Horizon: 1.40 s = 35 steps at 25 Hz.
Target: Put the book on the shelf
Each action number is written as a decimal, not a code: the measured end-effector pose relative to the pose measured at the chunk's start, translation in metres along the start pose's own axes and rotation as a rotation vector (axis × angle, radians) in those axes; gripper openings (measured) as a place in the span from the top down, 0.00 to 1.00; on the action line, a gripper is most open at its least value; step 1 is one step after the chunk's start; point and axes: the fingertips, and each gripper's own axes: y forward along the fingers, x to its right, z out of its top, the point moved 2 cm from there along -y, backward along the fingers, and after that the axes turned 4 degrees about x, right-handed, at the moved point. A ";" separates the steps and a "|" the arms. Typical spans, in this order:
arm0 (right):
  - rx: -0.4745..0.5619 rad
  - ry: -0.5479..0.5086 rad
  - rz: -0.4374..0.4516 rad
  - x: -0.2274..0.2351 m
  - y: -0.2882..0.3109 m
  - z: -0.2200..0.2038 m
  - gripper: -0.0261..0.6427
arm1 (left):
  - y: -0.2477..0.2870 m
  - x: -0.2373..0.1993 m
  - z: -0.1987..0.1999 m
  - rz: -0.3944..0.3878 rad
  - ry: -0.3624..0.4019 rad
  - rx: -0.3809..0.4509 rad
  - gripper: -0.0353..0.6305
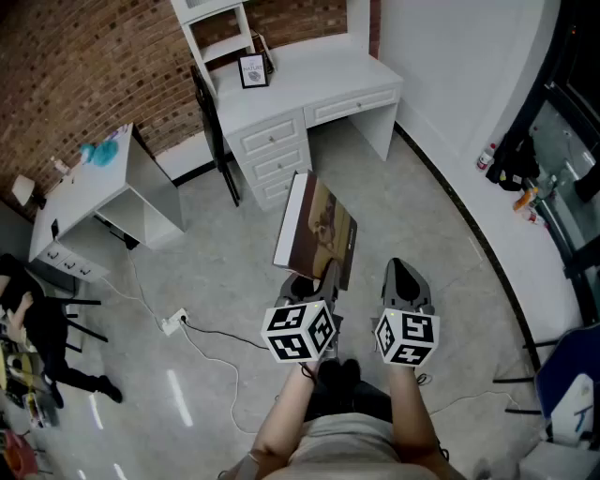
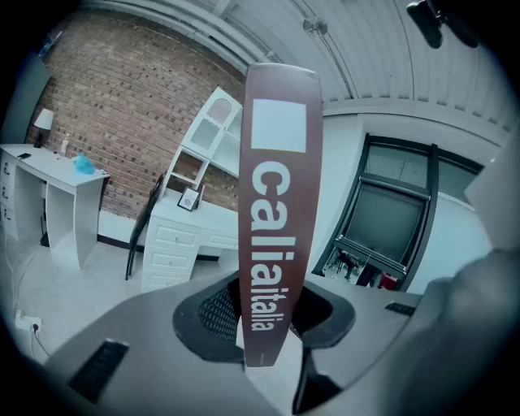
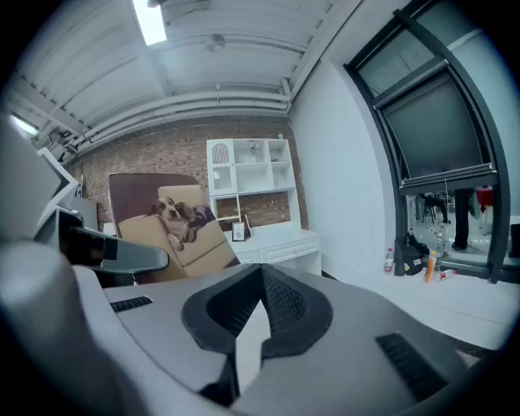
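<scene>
Closest in the head view, two white marker cubes (image 1: 302, 330) printed with black squares are riding above the person's forearms at 6 o'clock.

Toward 10 o'clock a rough red brick wall (image 1: 84, 66) is running behind the furniture. At 11 o'clock the white shelf unit (image 1: 211, 28) is standing on a smooth white drawered desk (image 1: 309, 75).

Left of centre, the left gripper (image 1: 323, 277) is clamping the lower edge of the book (image 1: 319, 230). The book is sticking out toward 12 o'clock, tilted over the grey floor (image 1: 216, 281) and well apart from the shelf unit. From above, its white page block is showing along the left edge, beside a glossy brown cover.

In the left gripper view, the left gripper (image 2: 264, 313) is pressing dark ribbed pads on both faces of the book (image 2: 276, 203). Only the narrow brown spine with large white lettering is facing that camera.

At right, the right gripper (image 1: 405, 277) is carrying nothing. In its own view the right gripper (image 3: 260, 272) is showing jaw tips touching. That view alone is revealing the book (image 3: 175, 231) cover art: a dog lying on a tan sofa.
</scene>
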 end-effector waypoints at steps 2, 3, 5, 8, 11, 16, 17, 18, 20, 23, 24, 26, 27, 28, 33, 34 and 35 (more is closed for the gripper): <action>-0.001 0.001 0.000 0.001 0.001 0.002 0.94 | 0.002 0.001 0.002 -0.001 -0.003 -0.002 0.72; -0.001 0.001 0.000 0.001 0.002 0.002 0.94 | 0.003 0.002 0.002 -0.002 -0.003 -0.002 0.72; -0.001 0.003 -0.001 0.004 0.003 0.002 0.94 | 0.005 0.003 0.002 -0.003 -0.003 -0.001 0.72; 0.001 0.005 -0.003 0.009 0.004 0.000 0.94 | 0.009 0.006 0.000 -0.003 0.001 -0.001 0.72; 0.006 0.008 -0.003 0.016 0.003 0.000 0.94 | 0.012 0.010 -0.003 -0.002 0.006 -0.002 0.72; 0.020 0.012 -0.003 0.028 0.005 0.004 0.94 | 0.021 0.018 -0.005 0.005 0.012 -0.004 0.72; 0.021 0.013 -0.002 0.031 0.005 0.004 0.94 | 0.022 0.019 -0.005 0.008 0.013 -0.004 0.72; 0.021 0.014 0.000 0.034 0.005 0.004 0.94 | 0.024 0.021 -0.005 0.010 0.013 -0.003 0.72; 0.018 0.019 0.005 0.039 0.003 0.004 0.94 | 0.024 0.025 -0.007 0.016 0.014 -0.002 0.72; 0.012 0.030 0.014 0.044 0.000 0.001 0.94 | 0.022 0.030 -0.010 0.022 0.015 -0.002 0.72; 0.011 0.032 0.016 0.045 -0.001 0.000 0.94 | 0.021 0.031 -0.011 0.023 0.015 -0.001 0.72; 0.010 0.035 0.019 0.047 -0.002 -0.001 0.94 | 0.021 0.033 -0.012 0.026 0.015 0.000 0.72; 0.010 0.036 0.020 0.048 -0.002 -0.001 0.94 | 0.022 0.033 -0.012 0.027 0.014 0.000 0.72; 0.010 0.036 0.020 0.048 -0.002 -0.001 0.94 | 0.022 0.033 -0.012 0.027 0.012 0.001 0.72; 0.018 0.038 0.010 0.048 0.003 0.000 0.94 | 0.028 0.030 -0.010 0.014 0.006 -0.003 0.72; 0.015 0.037 0.009 0.049 0.006 -0.001 0.94 | 0.032 0.029 -0.010 0.013 0.005 -0.004 0.72; 0.012 0.035 0.008 0.050 0.009 -0.002 0.94 | 0.036 0.028 -0.010 0.013 0.004 -0.005 0.72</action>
